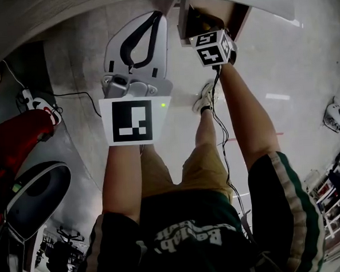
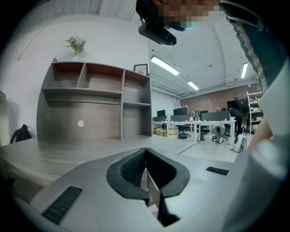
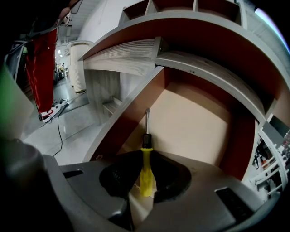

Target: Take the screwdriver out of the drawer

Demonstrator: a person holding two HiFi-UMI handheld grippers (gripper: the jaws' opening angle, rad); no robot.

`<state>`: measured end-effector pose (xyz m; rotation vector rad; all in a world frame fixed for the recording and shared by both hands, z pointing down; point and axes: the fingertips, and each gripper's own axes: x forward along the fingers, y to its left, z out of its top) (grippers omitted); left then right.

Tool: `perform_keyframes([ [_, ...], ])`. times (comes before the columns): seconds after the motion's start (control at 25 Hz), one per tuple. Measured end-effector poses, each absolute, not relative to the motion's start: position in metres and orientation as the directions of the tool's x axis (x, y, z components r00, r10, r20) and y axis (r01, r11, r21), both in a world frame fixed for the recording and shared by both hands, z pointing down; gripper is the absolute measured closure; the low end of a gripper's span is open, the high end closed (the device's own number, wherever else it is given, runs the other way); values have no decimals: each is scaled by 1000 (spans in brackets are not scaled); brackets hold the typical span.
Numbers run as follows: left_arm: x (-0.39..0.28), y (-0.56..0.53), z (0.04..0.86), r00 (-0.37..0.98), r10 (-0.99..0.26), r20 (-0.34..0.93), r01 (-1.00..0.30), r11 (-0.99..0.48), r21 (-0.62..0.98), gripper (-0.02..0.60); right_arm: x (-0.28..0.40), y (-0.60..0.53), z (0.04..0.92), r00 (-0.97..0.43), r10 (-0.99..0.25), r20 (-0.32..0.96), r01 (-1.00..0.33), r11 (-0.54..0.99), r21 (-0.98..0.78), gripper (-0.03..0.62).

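A screwdriver (image 3: 145, 170) with a yellow handle, black collar and thin metal shaft lies in the open wooden drawer (image 3: 195, 122), shaft pointing toward the drawer's back. In the right gripper view, my right gripper (image 3: 146, 152) is reaching down into the drawer. Its dark pads sit against both sides of the yellow handle. From the head view I make out only that gripper's marker cube (image 1: 213, 46) at the drawer's (image 1: 234, 13) mouth; the screwdriver is hidden there. My left gripper (image 1: 158, 17) is held out left of the drawer, jaws closed tip to tip on nothing (image 2: 145, 149).
The drawer hangs under a grey wood desk top (image 2: 68, 149) that carries a shelf unit (image 2: 90, 99). On the floor are a power strip (image 1: 39, 103) with a cable, a red object (image 1: 15, 136) and a white round device (image 1: 36, 198). The person's shoe (image 1: 204, 97) stands below the drawer.
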<state>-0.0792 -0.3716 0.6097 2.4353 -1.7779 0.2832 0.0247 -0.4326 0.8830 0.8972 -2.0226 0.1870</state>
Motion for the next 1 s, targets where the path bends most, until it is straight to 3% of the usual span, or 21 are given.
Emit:
perform_keyframes([
  [0.52, -73, -369, 586, 281, -939, 199, -954, -296, -46, 563, 48, -427, 842, -364, -549, 753, -683, 706, 185, 513],
  [1.0, -57, -357, 497, 273, -950, 152, -956, -286, -70, 563, 73, -396, 721, -394, -600, 696, -728, 666, 162, 513],
])
